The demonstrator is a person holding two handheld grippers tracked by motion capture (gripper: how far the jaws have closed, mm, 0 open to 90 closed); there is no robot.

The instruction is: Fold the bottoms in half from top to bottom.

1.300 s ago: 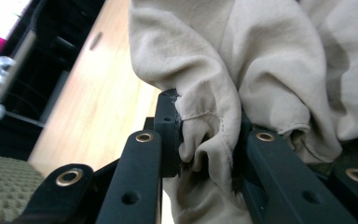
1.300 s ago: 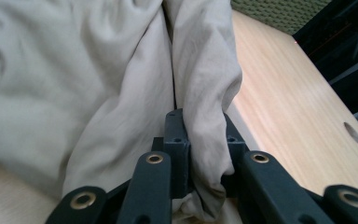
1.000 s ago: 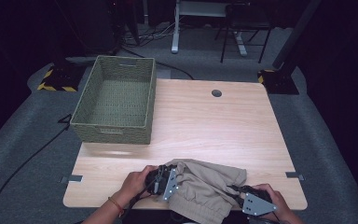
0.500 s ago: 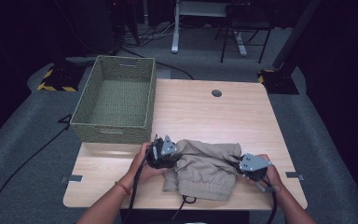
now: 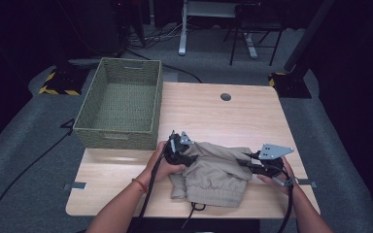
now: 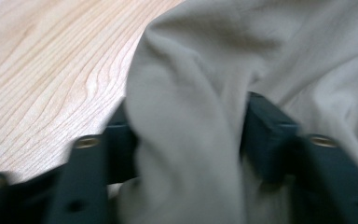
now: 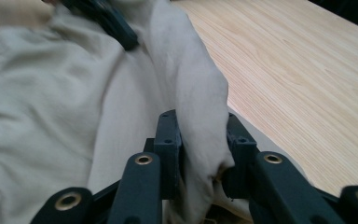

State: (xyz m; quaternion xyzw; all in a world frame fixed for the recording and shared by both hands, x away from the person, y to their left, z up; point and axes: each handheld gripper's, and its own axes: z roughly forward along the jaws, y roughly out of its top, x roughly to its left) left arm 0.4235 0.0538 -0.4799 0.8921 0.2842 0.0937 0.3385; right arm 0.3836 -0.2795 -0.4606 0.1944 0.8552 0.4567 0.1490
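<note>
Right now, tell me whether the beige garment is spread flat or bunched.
Bunched. The beige garment lies crumpled in thick folds on the table, with ridges of cloth pinched up at both ends.

Pretty dim room overall, the only real light falls on the tabletop [image 5: 252, 116], a pale wood-grain slab with a round cable hole [image 5: 226, 97] near its far edge. Under and around it is grey carpet [image 5: 24, 160], going almost black toward the walls. Past the far edge there's a white desk frame [image 5: 187, 29] and the legs of a dark chair [image 5: 252, 34], with loose cables [image 5: 150, 36] snaking over the floor. Yellow-and-black hazard tape [image 5: 56, 90] marks a floor plate at the far left, and another dark base [image 5: 291, 82] sits at the far right. A black cable [image 5: 24, 170] trails across the carpet on the left.
</note>
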